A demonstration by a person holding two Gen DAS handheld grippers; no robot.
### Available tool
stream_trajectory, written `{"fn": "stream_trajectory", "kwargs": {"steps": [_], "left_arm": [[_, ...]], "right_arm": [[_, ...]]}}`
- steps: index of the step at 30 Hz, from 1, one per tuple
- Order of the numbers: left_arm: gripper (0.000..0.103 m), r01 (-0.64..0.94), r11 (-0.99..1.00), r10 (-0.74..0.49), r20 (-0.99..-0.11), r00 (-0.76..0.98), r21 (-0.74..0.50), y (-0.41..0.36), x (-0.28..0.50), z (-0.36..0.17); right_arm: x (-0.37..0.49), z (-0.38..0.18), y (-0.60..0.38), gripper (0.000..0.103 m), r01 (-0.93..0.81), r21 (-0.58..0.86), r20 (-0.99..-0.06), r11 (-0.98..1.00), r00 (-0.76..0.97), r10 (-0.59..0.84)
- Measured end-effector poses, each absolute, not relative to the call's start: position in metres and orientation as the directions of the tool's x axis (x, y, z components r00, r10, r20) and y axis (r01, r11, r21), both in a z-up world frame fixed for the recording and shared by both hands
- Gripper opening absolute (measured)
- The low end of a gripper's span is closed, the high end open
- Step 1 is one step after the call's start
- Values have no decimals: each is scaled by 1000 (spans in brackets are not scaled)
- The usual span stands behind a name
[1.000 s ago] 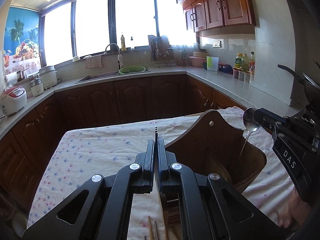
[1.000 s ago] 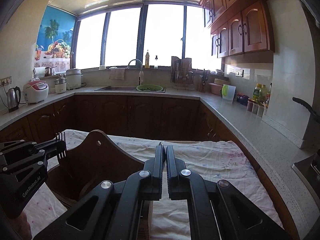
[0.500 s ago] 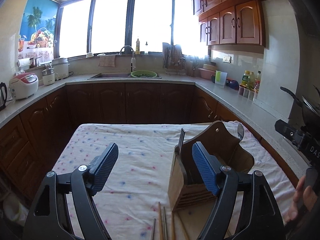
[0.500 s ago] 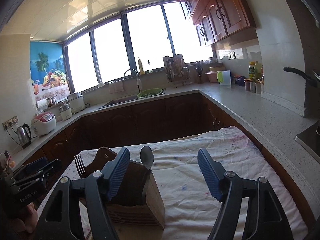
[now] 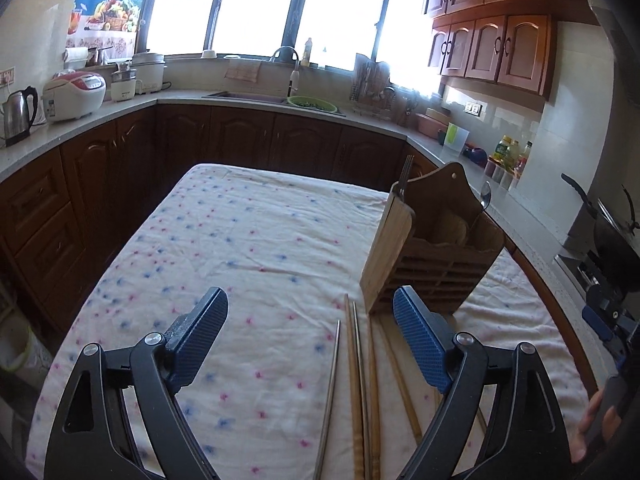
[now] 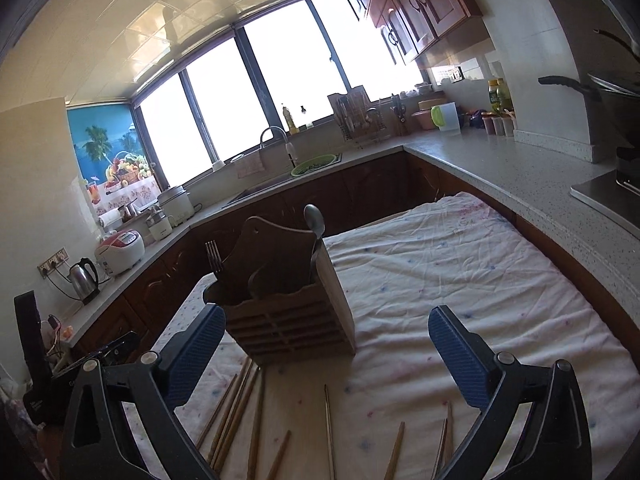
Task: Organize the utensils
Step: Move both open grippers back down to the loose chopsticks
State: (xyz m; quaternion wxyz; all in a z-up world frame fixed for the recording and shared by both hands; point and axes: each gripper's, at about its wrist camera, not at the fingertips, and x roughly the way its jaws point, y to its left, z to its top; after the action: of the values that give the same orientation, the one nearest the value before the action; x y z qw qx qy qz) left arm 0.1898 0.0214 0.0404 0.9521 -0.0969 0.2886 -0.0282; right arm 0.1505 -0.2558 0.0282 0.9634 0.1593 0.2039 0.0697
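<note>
Background kitchen. Spotted cloth covers the central surface. Kettle and rice cooker at 10 o'clock on the counter; faucet with green bowl at 12; wall cabinets at 2; bottles at 3.

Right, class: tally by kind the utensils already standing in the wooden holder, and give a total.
Fork: 1
Spoon: 1
Total: 2
The chopsticks lie on the cloth, outside the holder.
</note>
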Motion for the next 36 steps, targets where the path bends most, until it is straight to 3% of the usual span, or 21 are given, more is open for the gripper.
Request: {"fn": "stream_trajectory", "kwargs": {"steps": [12, 28, 31, 34, 36], "left_arm": [[87, -10, 981, -115, -619, 777, -195, 26, 160, 5], [87, -45, 983, -93, -695, 713, -177, 34, 173, -14], [81, -36, 985, -98, -712, 695, -171, 33, 179, -19], [69, -17, 986, -114, -741, 662, -166, 28, 190, -25], [63, -2, 986, -125, -755, 643, -166, 24, 198, -30]], "right_arm": [[109, -14, -232, 102, -90, 317, -467, 944, 851, 238], [135, -40, -204, 102, -125, 318, -574, 940, 764, 295], [141, -45, -198, 95, -135, 301, -601, 944, 742, 298], [147, -54, -191, 75, -147, 292, -637, 945, 707, 307], [153, -62, -186, 57, -150, 293, -666, 944, 677, 314]]}}
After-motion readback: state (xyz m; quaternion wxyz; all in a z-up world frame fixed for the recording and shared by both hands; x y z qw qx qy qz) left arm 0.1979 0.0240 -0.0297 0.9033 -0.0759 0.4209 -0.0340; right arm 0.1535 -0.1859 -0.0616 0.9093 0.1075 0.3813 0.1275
